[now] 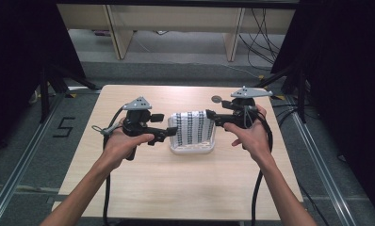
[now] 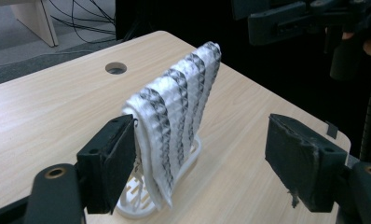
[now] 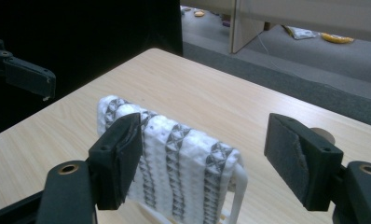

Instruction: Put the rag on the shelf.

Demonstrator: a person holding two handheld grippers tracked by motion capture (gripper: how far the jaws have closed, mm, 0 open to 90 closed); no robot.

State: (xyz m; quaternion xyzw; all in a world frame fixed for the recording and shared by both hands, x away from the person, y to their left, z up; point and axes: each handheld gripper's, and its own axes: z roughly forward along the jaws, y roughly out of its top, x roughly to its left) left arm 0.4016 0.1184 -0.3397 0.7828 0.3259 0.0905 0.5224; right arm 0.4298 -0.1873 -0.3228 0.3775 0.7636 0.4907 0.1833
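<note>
Two grippers (image 1: 169, 132) (image 1: 209, 114) flanking draped cloth (image 1: 192, 127)

Light wood table (image 1: 185, 188) sits mid-frame, w/ a round cable hole (image 2: 115, 68) near its far edge. Grey floor (image 1: 25, 155) all around: a black "5" mark (image 1: 64, 127) on the left, metal rails (image 1: 16, 172) along both sides, black cables (image 1: 263, 37) trailing top right. At the back, pale wooden furniture legs (image 1: 117, 33) stand on the floor, black curtains (image 1: 16, 56) hang at either side, & small yellow bits (image 3: 335, 38) lie by the far wall.
</note>
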